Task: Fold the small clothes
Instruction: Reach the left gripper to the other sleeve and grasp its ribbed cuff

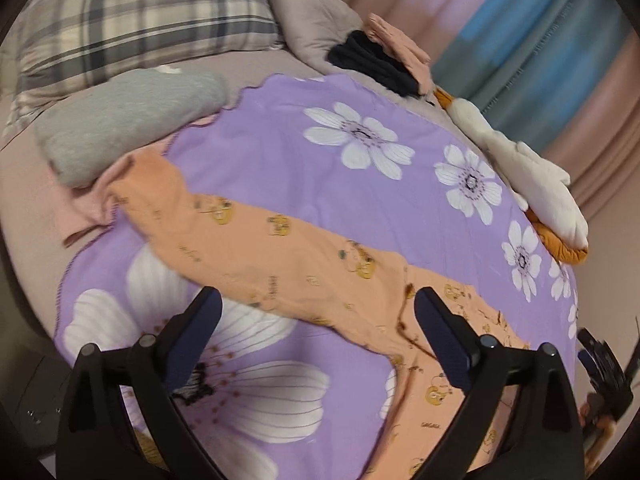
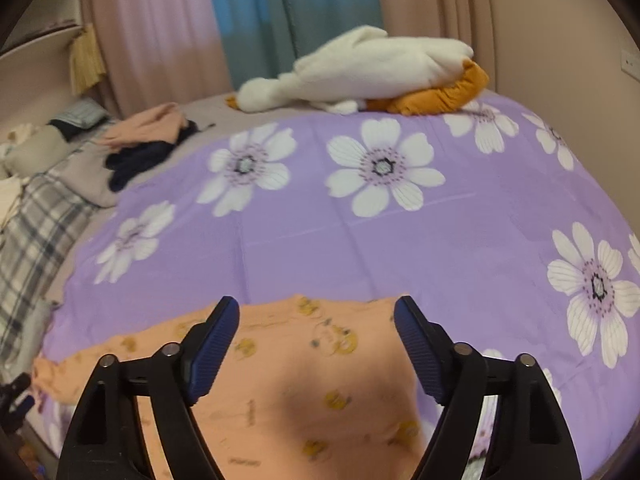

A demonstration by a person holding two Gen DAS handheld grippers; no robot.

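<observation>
Orange printed garment (image 1: 304,276) spread loosely across the near part of the purple flowered sheet (image 1: 304,184), one long part reaching toward the grey bundle (image 1: 120,124), creased, no neat fold visible. Left tongs (image 1: 318,324) wide, hovering over the garment's middle, gripping nothing. Right tongs (image 2: 316,334) wide too, poised over the garment's far edge (image 2: 332,304). Judged barely begun: folding of this piece wholly ahead. More clothes, pink and dark (image 2: 152,136), heaped beyond the sheet, apparently unfolded.
</observation>
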